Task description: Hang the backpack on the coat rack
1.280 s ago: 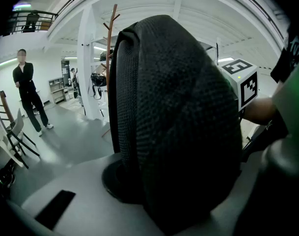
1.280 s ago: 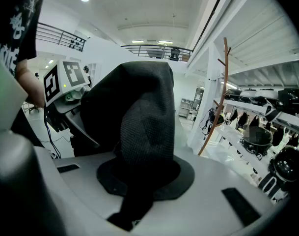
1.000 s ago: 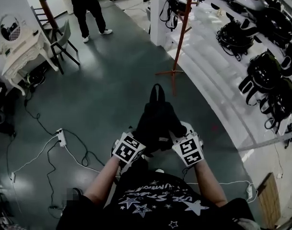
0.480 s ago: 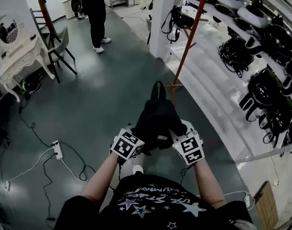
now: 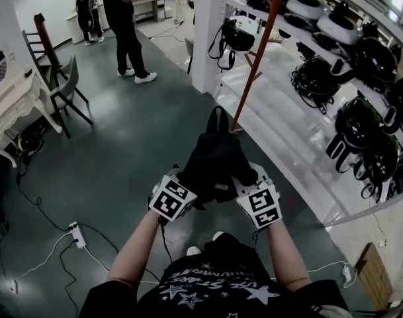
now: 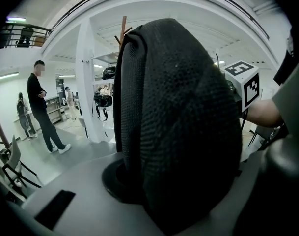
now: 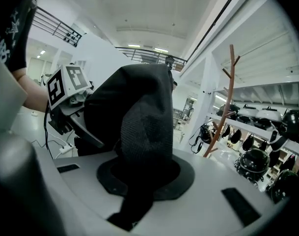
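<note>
The black backpack [image 5: 214, 156] hangs in front of me, carried between both grippers, its top loop pointing away. My left gripper [image 5: 186, 185] is shut on its left mesh strap [image 6: 178, 122], which fills the left gripper view. My right gripper [image 5: 244, 183] is shut on the other strap [image 7: 142, 132]. The red-brown coat rack [image 5: 256, 55] stands just beyond the bag, beside the white column. Its pegged top [image 6: 123, 26] shows over the strap, and its trunk [image 7: 227, 97] rises at the right in the right gripper view. The fabric hides the fingertips of both grippers.
White shelves with several black headsets [image 5: 360, 118] run along the right. A white column [image 5: 211, 25] stands behind the rack. People [image 5: 125, 18] stand at the far back. A white dressing table [image 5: 9, 105] and chair [image 5: 65, 88] are at the left. A power strip and cables [image 5: 75, 234] lie on the floor.
Both grippers have carried the backpack forward and a little upward towards the coat rack, which now stands just behind the bag. The grip on the straps is unchanged.
</note>
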`<action>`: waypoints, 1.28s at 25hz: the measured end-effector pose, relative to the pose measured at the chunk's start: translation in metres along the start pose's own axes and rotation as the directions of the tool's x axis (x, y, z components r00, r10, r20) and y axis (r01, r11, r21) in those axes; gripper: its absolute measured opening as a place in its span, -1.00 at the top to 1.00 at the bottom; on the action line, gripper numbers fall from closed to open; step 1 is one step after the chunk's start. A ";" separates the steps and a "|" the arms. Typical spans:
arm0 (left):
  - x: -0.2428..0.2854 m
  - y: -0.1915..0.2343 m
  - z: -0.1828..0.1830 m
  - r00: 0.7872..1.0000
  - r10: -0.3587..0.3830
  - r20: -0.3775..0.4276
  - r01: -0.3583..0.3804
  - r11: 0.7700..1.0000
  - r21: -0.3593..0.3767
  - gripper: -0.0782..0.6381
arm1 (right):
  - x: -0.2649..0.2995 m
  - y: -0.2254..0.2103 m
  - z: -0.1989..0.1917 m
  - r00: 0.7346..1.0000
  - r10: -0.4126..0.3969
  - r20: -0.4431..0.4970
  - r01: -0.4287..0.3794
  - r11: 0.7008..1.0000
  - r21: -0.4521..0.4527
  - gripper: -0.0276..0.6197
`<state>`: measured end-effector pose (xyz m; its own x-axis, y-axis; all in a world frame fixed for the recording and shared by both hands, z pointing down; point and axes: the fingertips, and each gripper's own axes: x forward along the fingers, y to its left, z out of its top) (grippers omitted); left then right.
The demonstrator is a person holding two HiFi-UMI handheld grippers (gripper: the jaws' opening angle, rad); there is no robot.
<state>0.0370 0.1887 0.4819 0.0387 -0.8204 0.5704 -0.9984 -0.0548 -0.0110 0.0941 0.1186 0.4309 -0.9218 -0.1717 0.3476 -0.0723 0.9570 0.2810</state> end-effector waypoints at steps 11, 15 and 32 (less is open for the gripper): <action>0.066 0.065 0.022 0.998 -0.036 -0.046 0.036 0.999 -0.013 0.55 | 0.080 -0.060 -0.010 1.000 0.016 -0.018 -0.015 0.999 0.037 0.72; 0.102 0.103 0.040 0.996 -0.043 -0.076 0.043 0.999 -0.005 0.55 | 0.122 -0.098 -0.015 1.000 0.019 -0.013 -0.018 0.998 0.067 0.72; 0.261 0.215 0.142 0.989 -0.085 -0.121 0.093 0.994 0.063 0.55 | 0.244 -0.274 -0.031 0.999 -0.052 0.008 0.050 0.989 0.140 0.72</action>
<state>-0.1623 -0.1185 0.5117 0.1184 -0.7381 0.6643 -0.9859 -0.1668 -0.0095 -0.0995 -0.1925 0.4668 -0.9200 -0.2189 0.3251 -0.1710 0.9706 0.1695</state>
